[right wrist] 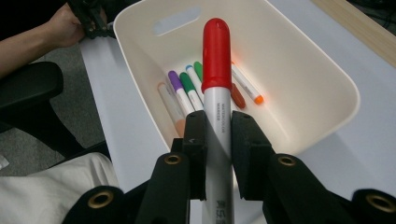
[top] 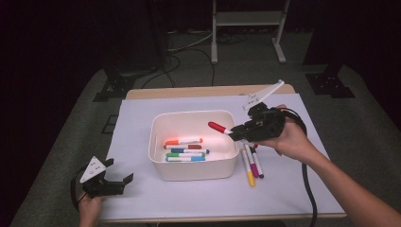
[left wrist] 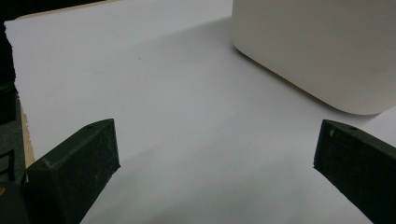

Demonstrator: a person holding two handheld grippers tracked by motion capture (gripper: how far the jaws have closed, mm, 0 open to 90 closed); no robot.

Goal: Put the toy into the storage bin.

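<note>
At the near left corner of the table, well clear of the white bin (top: pixel 194 144), your left gripper (top: pixel 118 171) rests on the white sheet (top: pixel 142 198) with its jaws spread wide and nothing between them; it appears parked out of the way. Just right of the bin, three loose markers (top: pixel 250 163) lie on the sheet, presumably awaiting pickup. Above the bin's right rim, your right gripper (right wrist: pixel 217 135) is clamped on the white barrel of the red-capped marker (right wrist: pixel 216 88), cap pointing over the bin's interior, a fair position for a drop. Inside the bin, several markers (top: pixel 185 149) lie along the near side; the far part of its floor is bare. Nothing obstructs the drop path.
</note>
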